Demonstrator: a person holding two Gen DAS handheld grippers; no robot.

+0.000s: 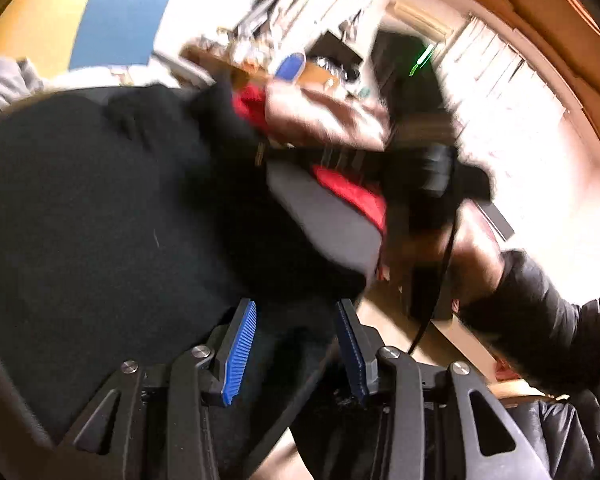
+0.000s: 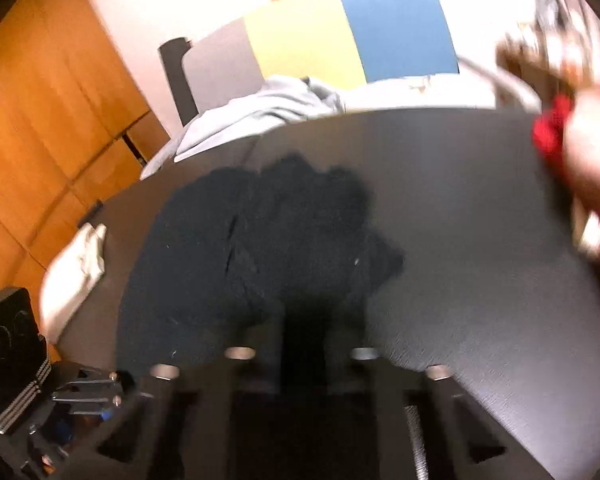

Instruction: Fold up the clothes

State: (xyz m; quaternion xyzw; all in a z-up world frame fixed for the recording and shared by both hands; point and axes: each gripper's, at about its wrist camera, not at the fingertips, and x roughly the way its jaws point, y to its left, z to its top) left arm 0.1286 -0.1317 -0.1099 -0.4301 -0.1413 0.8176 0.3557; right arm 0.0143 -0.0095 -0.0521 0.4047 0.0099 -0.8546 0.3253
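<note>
On the dark table (image 2: 480, 240), one crumpled black garment (image 2: 260, 248) lies.

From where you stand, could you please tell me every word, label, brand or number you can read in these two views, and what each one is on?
None: no text can be read in either view.
Cluttered shelf: items on it are too blurred to read.
Black device: faint pale marks, too blurred to read.
Black garment: no label or print shows.
</note>
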